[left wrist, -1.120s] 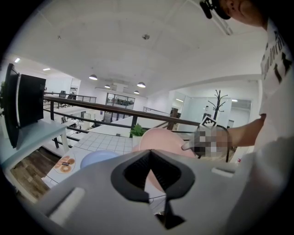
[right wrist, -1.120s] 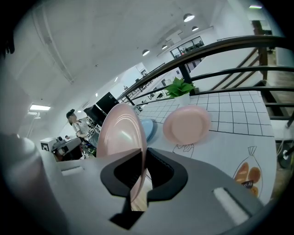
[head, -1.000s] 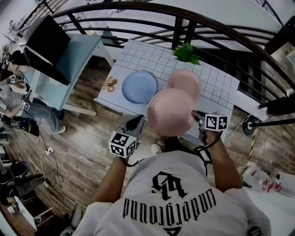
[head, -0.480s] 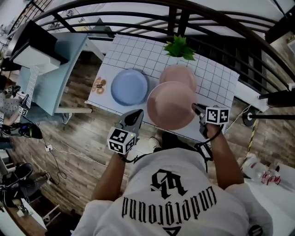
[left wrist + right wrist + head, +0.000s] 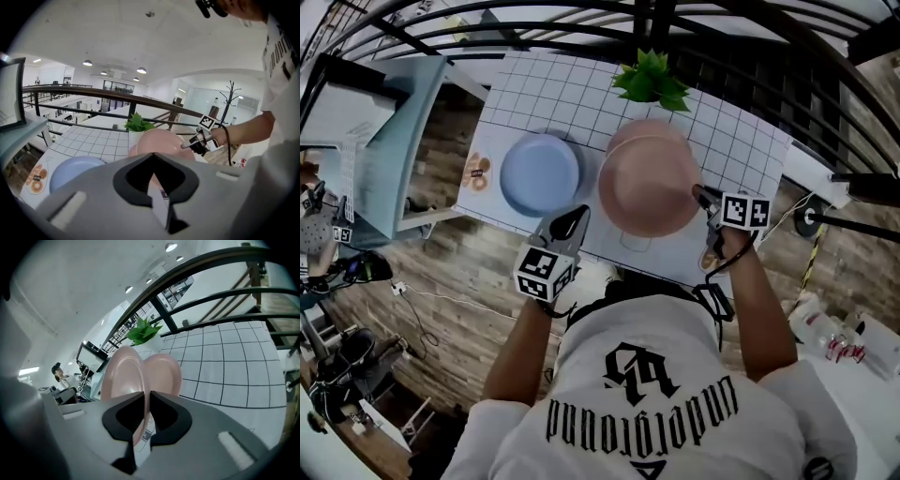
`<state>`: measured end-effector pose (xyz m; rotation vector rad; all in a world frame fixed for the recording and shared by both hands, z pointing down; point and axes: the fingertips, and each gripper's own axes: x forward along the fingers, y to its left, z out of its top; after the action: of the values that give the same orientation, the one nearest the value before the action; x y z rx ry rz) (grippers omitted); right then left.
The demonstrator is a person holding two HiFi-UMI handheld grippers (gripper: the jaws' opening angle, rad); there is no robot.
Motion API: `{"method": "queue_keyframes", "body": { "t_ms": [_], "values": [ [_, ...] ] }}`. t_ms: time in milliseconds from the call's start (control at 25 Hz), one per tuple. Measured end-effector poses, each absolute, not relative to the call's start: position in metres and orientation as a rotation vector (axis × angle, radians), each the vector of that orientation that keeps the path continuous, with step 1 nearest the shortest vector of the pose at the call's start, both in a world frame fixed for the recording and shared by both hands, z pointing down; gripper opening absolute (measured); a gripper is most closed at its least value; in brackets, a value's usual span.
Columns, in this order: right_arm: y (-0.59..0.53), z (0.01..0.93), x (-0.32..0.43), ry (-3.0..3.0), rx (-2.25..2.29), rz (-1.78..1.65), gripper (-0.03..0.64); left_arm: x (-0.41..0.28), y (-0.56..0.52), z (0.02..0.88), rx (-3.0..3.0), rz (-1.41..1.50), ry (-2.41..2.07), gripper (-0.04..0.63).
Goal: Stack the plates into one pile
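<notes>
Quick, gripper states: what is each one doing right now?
Left gripper: closed, nothing between its jaws.
Right gripper: closed on the rim of a pink plate.

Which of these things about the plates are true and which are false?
1. The right gripper pinches a round pink plate by its rim with its fingers. True.
2. A round blue plate lies on the white gridded table. True.
3. The blue plate sits on top of a pink one. False: it lies alone, left of the second pink plate.
4. The left gripper holds a plate. False: its fingers are together with nothing between them.
5. A green leafy plant stands at the table's far edge. True.
</notes>
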<state>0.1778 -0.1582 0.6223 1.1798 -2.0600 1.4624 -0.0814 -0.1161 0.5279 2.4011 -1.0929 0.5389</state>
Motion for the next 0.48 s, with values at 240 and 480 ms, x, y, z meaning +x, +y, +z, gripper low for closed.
{"method": "queue_keyframes", "body": {
  "t_ms": [240, 480],
  "values": [
    [-0.189, 0.652, 0.192, -2.012, 1.196, 1.524, 0.021, -0.071, -0.137, 0.558, 2.342, 0.564, -1.076, 0.049],
    [-0.209, 0.677, 0.197, -1.979, 1.199, 1.564, 0.025, -0.068, -0.150, 0.587, 2.293, 0.591, -1.065, 0.049]
  ]
}}
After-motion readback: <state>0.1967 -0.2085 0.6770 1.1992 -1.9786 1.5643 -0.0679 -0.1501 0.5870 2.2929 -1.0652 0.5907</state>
